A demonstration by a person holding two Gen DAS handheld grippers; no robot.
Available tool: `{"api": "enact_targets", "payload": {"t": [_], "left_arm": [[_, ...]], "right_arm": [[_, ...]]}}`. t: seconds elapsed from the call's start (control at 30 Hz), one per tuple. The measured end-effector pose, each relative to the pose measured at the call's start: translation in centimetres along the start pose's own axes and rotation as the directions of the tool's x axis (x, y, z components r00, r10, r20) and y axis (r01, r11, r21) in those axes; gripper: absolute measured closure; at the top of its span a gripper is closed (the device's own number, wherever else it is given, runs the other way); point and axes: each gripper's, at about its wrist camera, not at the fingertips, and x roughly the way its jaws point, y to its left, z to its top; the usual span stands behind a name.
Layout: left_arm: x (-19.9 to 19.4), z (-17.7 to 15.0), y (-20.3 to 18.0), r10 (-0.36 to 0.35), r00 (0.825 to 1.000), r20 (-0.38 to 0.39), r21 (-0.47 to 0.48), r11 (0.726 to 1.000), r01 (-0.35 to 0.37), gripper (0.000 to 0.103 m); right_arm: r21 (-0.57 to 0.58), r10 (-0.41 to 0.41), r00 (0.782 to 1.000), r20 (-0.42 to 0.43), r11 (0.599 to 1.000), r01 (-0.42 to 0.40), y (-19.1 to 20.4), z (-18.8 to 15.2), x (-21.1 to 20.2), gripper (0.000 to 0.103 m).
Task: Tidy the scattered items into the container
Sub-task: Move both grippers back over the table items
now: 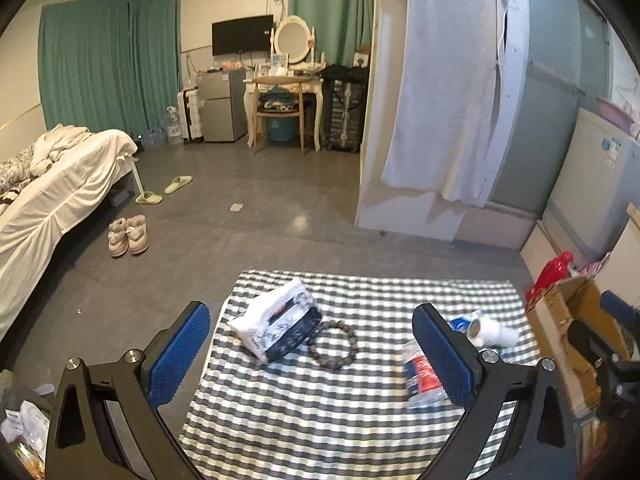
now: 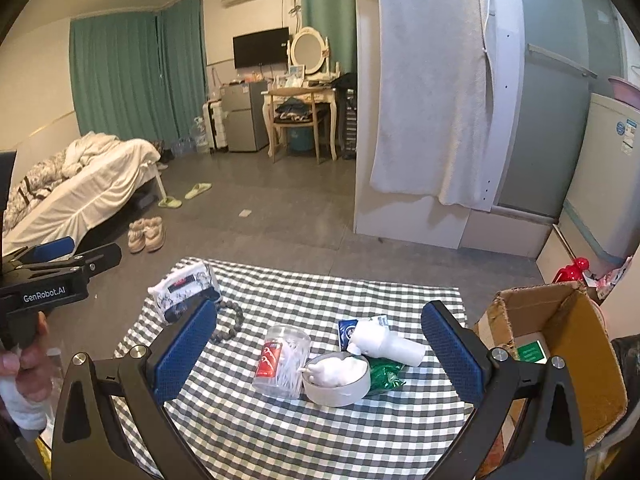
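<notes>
Overhead, both tongs (image 1: 312,356) (image 2: 318,350) (jaws wide) above tablecloth (image 2: 280,432).

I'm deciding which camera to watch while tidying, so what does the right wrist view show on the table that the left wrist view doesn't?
Only the right wrist view shows the white bowl, the green packet beside it, and the inside of the cardboard box, with a green-labelled item already in it. Only the left wrist view shows the bead bracelet whole. Both show the checked cloth, tissue pack, cotton swab jar, white bottle and open fingers.
</notes>
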Motion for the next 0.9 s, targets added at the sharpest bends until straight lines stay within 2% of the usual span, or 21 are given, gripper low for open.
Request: {"api": "enact_targets", "payload": {"t": [0.3, 0.57, 0.83, 0.9], "left_arm": [[3.6, -2.2, 1.6, 0.02, 0.999, -0.047, 0.016, 1.0, -0.02, 0.0], [7.3, -3.3, 2.5, 0.023, 0.998, -0.063, 0.038, 0.999, -0.021, 0.0], [13.3, -4.2, 2.9, -0.023, 0.995, -0.101, 0.031, 0.999, 0.027, 0.0], [15.2, -4.5, 2.9, -0.016, 0.993, -0.115, 0.042, 0.999, 0.021, 0.0]], "right_arm": [[-0.011, 0.032, 0.997, -0.065, 0.999, -0.033, 1.3, -0.7, 3.3, 0.0], [-0.039, 0.048, 0.983, -0.18, 0.998, -0.056, 3.9, -2.5, 8.5, 0.0], [-0.045, 0.038, 0.966, -0.255, 0.998, -0.051, 4.6, -4.3, 13.1, 0.0], [-0.051, 0.035, 0.965, -0.261, 0.997, -0.05, 4.8, -4.6, 13.9, 0.0]]}}
